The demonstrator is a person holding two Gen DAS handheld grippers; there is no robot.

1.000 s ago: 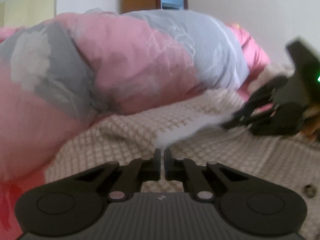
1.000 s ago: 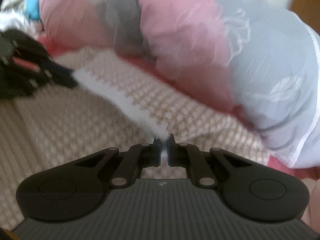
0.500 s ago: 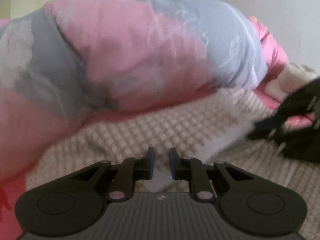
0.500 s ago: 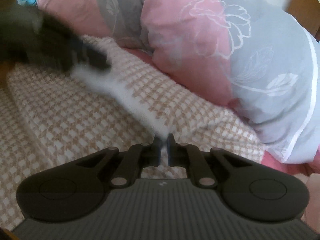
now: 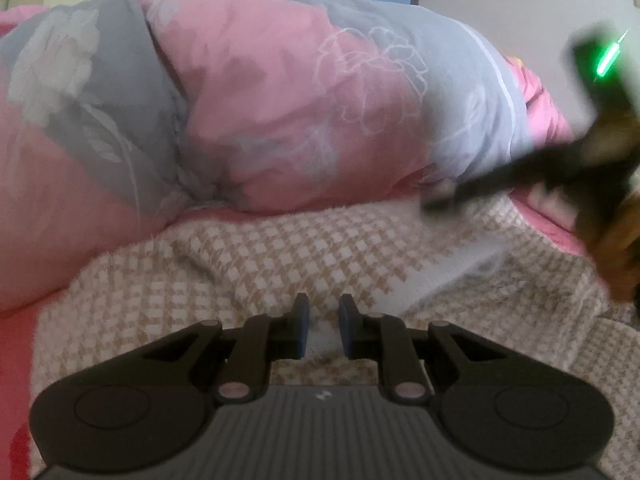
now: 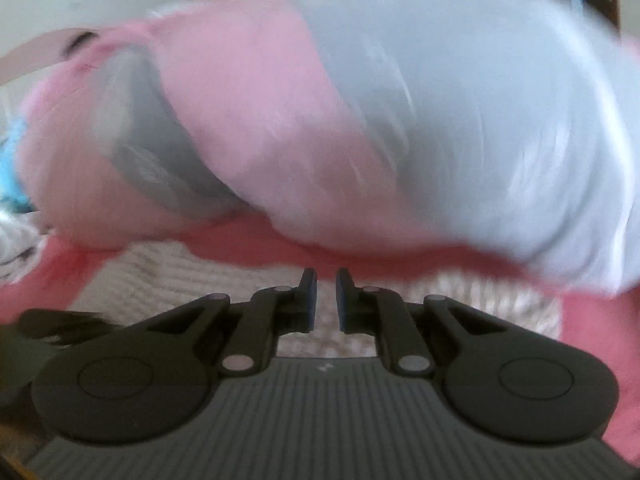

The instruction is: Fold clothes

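- While both wrist views look across a bed, a beige-and-white houndstooth knitted garment [image 5: 304,256] lies spread on the pink sheet [image 5: 18,344], just in front of a bulky pink and grey floral duvet [image 5: 280,120] that has been pushed back, probably to leave room for folding.
- Left gripper [image 5: 323,320]: its jaws have just been opening and now stand slightly apart with nothing clamped. The garment's white edge [image 5: 452,276] lies just beyond them, apparently let go so the fold can settle.
- Right gripper [image 6: 323,300]: jaws a narrow gap apart, empty, hovering over the garment's far edge. This view is heavily blurred.
- In the left view, the right gripper appears as a dark smear at the right with a green light.
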